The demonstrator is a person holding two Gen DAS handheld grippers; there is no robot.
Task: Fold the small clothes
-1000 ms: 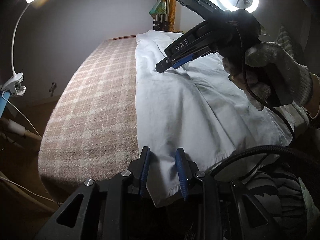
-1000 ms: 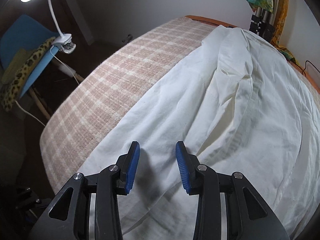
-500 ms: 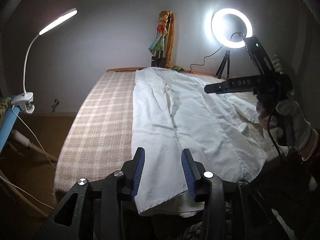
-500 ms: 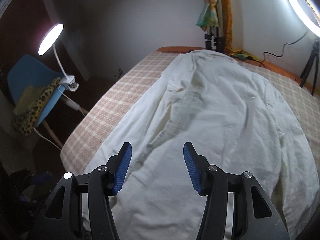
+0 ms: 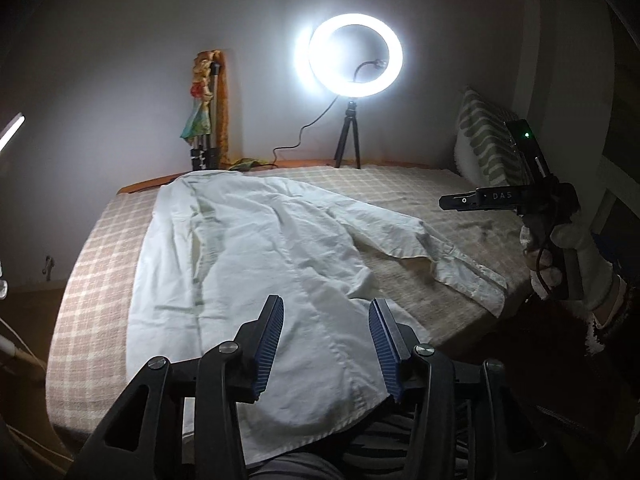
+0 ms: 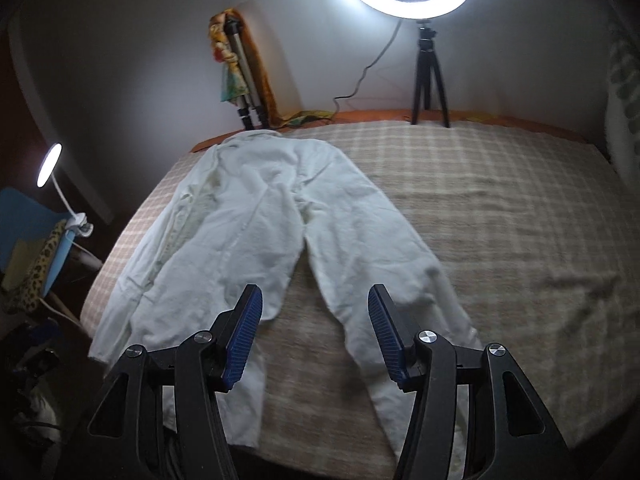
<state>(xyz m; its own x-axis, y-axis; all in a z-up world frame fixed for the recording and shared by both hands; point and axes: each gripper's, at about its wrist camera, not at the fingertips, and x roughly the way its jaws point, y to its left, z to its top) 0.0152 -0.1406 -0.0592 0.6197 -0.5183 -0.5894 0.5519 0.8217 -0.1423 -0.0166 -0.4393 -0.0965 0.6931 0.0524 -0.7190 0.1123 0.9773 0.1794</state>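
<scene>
Shirt (image 5: 256,264) on bed (image 5: 420,184), ring light (image 5: 355,55) behind, pillow (image 5: 486,140) right

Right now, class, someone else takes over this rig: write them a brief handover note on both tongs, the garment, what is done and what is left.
Left tongs: open, empty, above the near hem of the white cotton long-sleeved shirt.
Right tongs: open, empty, over the shirt's near sleeve.
The shirt lies spread out on the beige checked bedcover, one sleeve stretched toward the near right edge.
Done: the shirt is laid out.
Left: no fold shows yet; bring in the sleeves, then fold the body.
</scene>
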